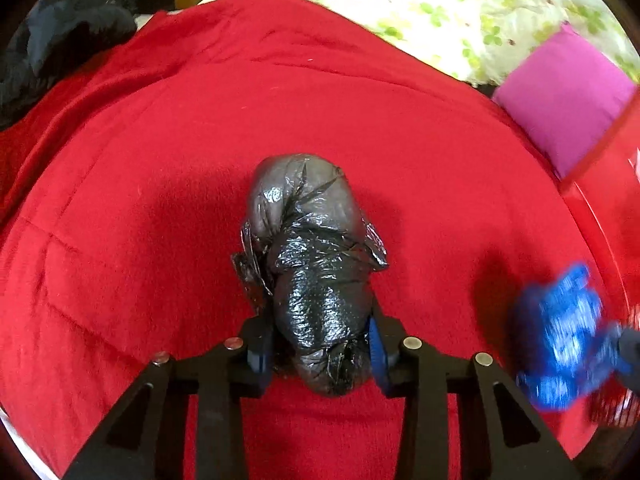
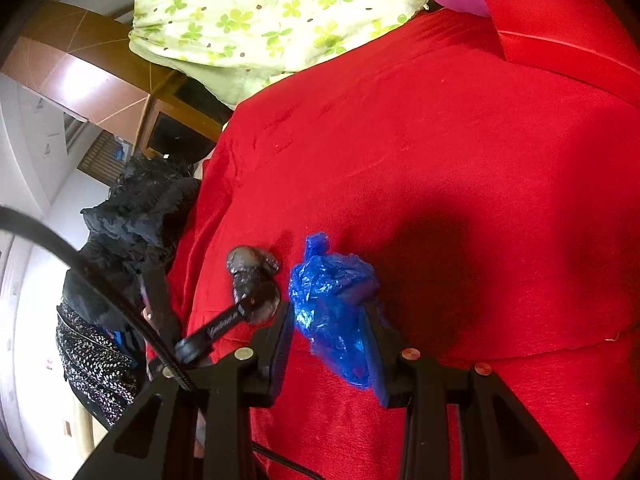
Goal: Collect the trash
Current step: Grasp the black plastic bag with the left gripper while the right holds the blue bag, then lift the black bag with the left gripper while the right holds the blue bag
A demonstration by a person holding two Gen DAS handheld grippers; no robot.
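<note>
Gripping both pieces: left gripper (image 1: 320,344) clamped on black bag wad (image 1: 312,264) mid-frame, right gripper (image 2: 328,336) clamped on blue bag wad (image 2: 332,300); both over red blanket (image 1: 160,160), neither binned.

1 black bag wad (image 1: 316,280), 1 blue bag wad (image 2: 336,304), 1 red blanket (image 1: 160,160), 2 pillows (image 1: 568,96).

A red blanket (image 1: 160,160), a floral quilt (image 2: 248,12), a magenta pillow (image 1: 560,96).
</note>
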